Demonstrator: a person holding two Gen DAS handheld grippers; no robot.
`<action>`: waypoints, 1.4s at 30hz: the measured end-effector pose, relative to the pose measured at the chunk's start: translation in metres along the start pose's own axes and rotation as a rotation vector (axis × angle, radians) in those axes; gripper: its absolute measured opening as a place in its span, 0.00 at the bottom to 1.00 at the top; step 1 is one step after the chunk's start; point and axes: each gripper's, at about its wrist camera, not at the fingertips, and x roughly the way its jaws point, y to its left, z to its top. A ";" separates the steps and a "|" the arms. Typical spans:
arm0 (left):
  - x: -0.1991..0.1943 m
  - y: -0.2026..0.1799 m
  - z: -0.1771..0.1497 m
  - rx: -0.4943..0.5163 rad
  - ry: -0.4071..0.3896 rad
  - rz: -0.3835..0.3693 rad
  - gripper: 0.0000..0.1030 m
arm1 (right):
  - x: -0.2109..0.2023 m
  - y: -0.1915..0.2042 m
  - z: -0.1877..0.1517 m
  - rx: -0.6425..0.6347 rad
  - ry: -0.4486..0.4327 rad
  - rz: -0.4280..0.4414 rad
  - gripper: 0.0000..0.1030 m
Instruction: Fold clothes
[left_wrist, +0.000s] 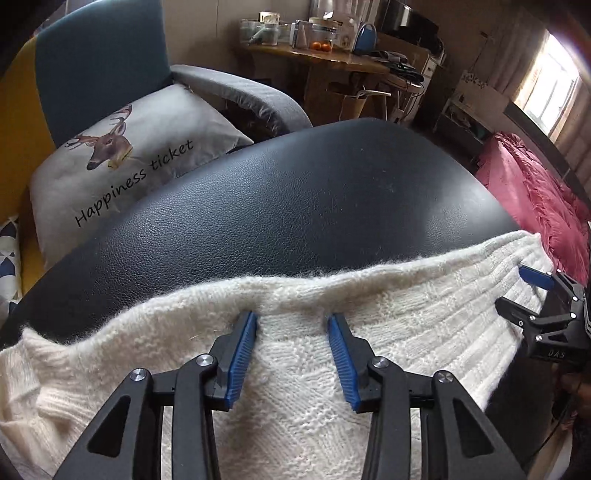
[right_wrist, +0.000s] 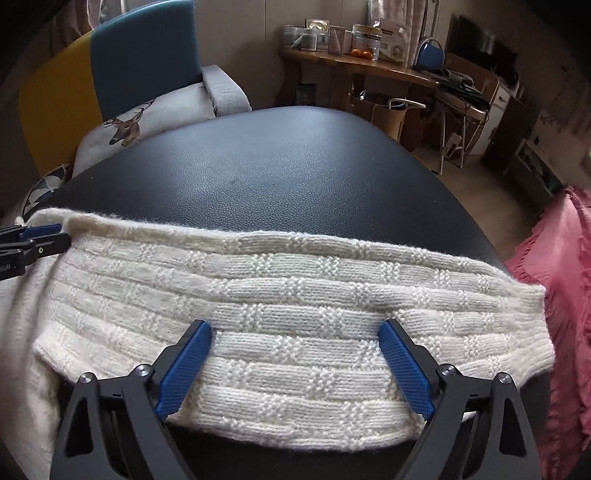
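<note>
Sweater: cream knit sweater (right_wrist: 295, 295) lies across the tabletop's (right_wrist: 295, 166) near edge.
Left tongs (left_wrist: 291, 317): apart, over the sweater's far hem.
Right tongs (right_wrist: 295, 328): spread wide above the sweater, gripping nothing.

A deer-print cushion (left_wrist: 122, 162) lies on a blue and yellow armchair (left_wrist: 99, 62) behind the black surface (left_wrist: 295, 192). Beyond, a wooden table (right_wrist: 369, 70) carries jars and oranges (right_wrist: 361, 53); a pink blanket (right_wrist: 554, 295) lies at right.
</note>
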 end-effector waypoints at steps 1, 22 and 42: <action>-0.001 -0.002 -0.001 0.006 -0.007 0.009 0.41 | 0.001 0.001 0.001 0.001 0.003 -0.005 0.93; -0.128 0.128 -0.110 -0.219 -0.101 0.109 0.40 | -0.088 0.225 -0.026 -0.467 -0.020 0.480 0.94; -0.132 0.141 -0.116 -0.256 -0.070 0.203 0.40 | -0.068 0.224 -0.037 -0.370 0.096 0.483 1.00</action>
